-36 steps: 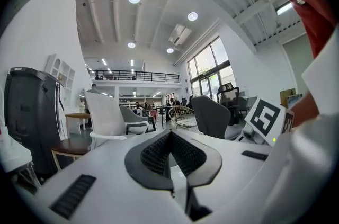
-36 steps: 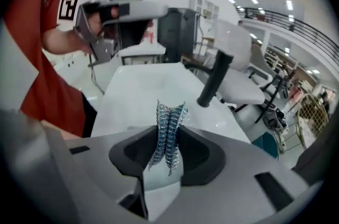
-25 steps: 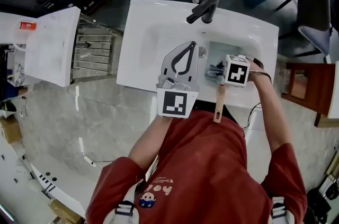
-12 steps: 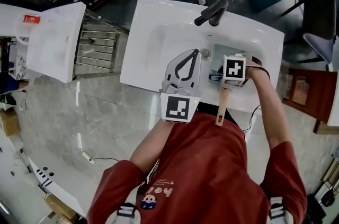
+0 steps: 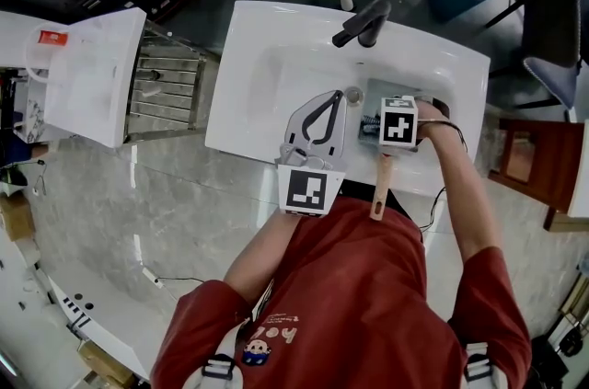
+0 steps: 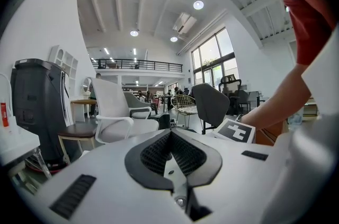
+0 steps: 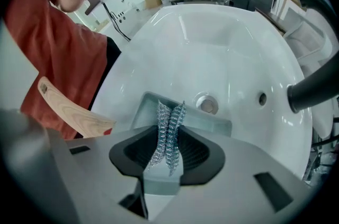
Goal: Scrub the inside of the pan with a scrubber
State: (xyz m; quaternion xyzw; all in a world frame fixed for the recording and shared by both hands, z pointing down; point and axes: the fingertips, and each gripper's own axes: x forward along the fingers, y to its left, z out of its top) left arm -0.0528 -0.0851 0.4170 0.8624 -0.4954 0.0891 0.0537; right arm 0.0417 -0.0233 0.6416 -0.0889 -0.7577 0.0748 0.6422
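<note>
The scrubber is clamped in the right tool, over the pan lying in the sink, right of the drain. The left tool is closed on nothing. Scrubbing is judged unfinished; contact cannot be told.

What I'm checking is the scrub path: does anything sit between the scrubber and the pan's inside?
Nothing visible does. The right gripper is shut on the scrubber, which points straight into the open pan in the sink; nothing else shows inside the pan.
</note>
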